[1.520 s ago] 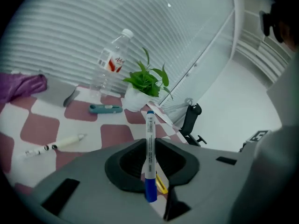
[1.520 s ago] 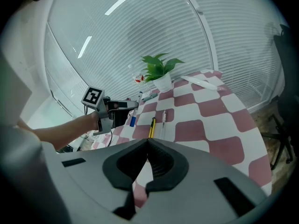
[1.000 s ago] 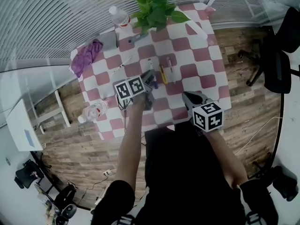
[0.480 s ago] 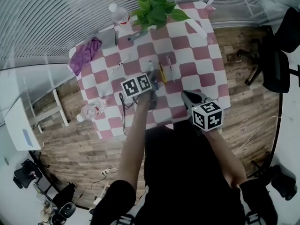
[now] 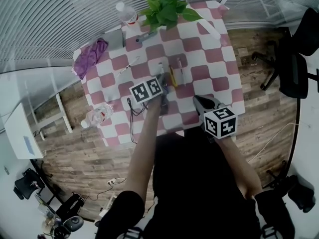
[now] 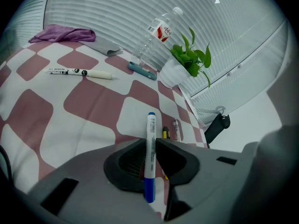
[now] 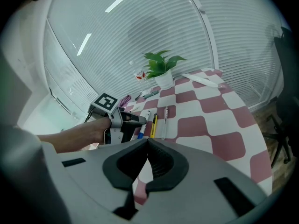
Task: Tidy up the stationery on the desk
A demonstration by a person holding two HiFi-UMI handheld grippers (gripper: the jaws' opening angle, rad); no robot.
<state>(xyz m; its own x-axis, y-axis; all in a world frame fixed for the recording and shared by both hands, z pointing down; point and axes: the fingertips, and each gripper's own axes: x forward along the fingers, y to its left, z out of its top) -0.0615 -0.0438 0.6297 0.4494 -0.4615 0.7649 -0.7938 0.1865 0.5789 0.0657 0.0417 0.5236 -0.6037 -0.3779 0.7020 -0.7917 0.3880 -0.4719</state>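
Setting: a desk (image 5: pixel 209 59) under a red-and-white checked cloth is seen from above, with a potted plant (image 5: pixel 167 9) at its far edge.
Left gripper: the left gripper (image 6: pixel 149 148) is closed narrowly on a white marker (image 6: pixel 151 127) with a blue cap, which is clamped lengthwise between the pads.
Marker's place: it is held low over the cloth, just beside a yellow pen (image 7: pixel 153 125) and a clear pen (image 7: pixel 164 120) that lie side by side. Whether it touches the cloth cannot be told.
Right gripper: the right gripper (image 7: pixel 146 146) is shut on nothing and kept near the front edge.
Change: the left gripper has been eased slightly towards the row of pens and tilted, with the grip unchanged.
Meaning: the marker is probably being lined up with the row.
Left to do: a black-and-white pen (image 6: pixel 79 72) lies well apart.
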